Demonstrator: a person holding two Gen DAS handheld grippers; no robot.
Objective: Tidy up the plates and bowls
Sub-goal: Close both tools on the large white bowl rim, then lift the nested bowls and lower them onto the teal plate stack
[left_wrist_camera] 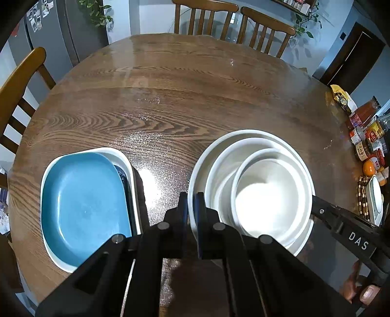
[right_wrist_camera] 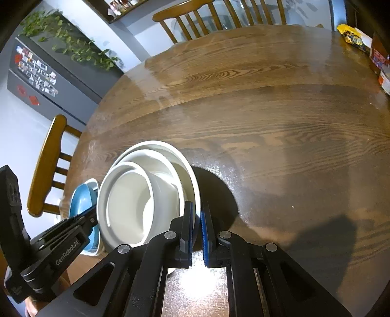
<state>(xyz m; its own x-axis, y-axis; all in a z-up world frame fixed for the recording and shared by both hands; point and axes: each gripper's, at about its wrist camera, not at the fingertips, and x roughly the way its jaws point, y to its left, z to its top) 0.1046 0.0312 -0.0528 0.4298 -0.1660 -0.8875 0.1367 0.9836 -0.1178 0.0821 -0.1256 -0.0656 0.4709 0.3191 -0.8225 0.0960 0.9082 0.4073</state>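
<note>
Three white bowls sit nested on the round wooden table (left_wrist_camera: 170, 97): a large outer bowl (left_wrist_camera: 243, 135), a middle one (left_wrist_camera: 223, 158) and a small inner one (left_wrist_camera: 265, 195). My left gripper (left_wrist_camera: 191, 207) is shut on the outer bowl's left rim, one finger inside and one outside. My right gripper (right_wrist_camera: 197, 219) is shut on the same bowl's (right_wrist_camera: 170, 151) opposite rim, and shows at the right in the left wrist view as the right gripper (left_wrist_camera: 314, 198). Left of the bowls a blue plate (left_wrist_camera: 85, 200) lies stacked in a white oblong dish (left_wrist_camera: 121, 156), with a dark plate edge between them.
Jars, packets and an orange (left_wrist_camera: 368, 168) crowd the table's right edge, beside a yellow snack bag (left_wrist_camera: 341, 97). Wooden chairs (left_wrist_camera: 204, 17) stand around the table, one at the left (left_wrist_camera: 22, 80). A grey fridge (left_wrist_camera: 53, 31) stands behind.
</note>
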